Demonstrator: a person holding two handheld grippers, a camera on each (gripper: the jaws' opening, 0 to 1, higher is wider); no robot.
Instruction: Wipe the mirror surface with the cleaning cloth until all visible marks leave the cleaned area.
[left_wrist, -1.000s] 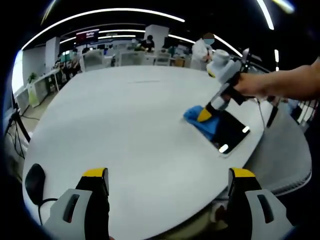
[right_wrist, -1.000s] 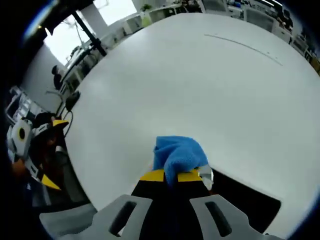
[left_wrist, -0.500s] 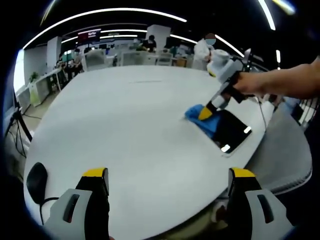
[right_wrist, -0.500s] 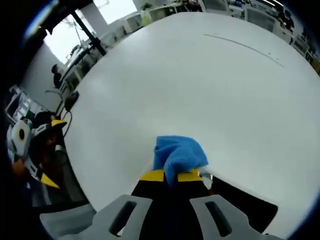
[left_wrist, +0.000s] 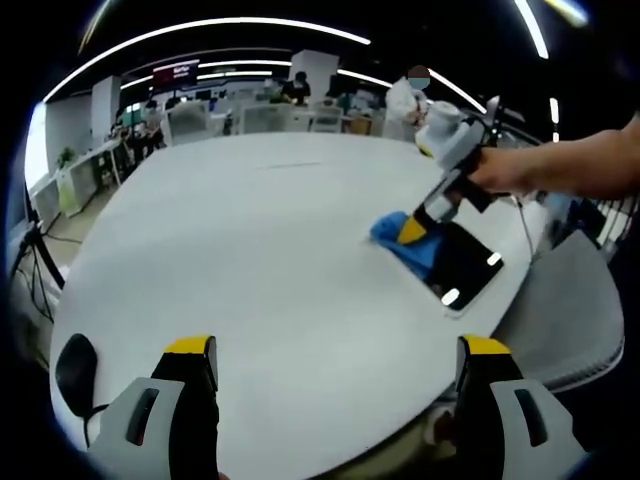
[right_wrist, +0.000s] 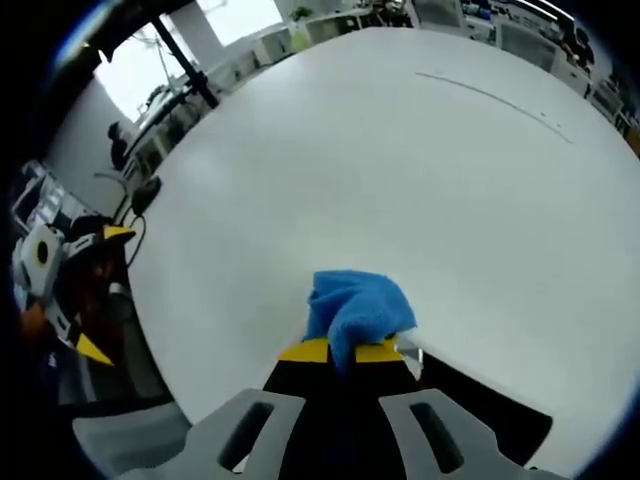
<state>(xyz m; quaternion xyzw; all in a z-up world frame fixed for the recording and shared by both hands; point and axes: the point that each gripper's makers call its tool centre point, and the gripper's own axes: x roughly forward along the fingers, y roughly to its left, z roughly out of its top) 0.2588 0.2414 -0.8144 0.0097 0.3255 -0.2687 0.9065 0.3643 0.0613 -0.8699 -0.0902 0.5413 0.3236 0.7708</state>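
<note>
Mirror flat, cloth in right claw

both tools look the same: light grey plastic bodies, black jaws capped with yellow tips. left tool has a slot in each jaw housing. right tool has a black neck and a round white head, bare forearm behind it.

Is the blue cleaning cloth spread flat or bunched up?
Bunched up: the cleaning cloth sits as a crumpled wad pinched in the right claw, at the mirror's edge.
</note>
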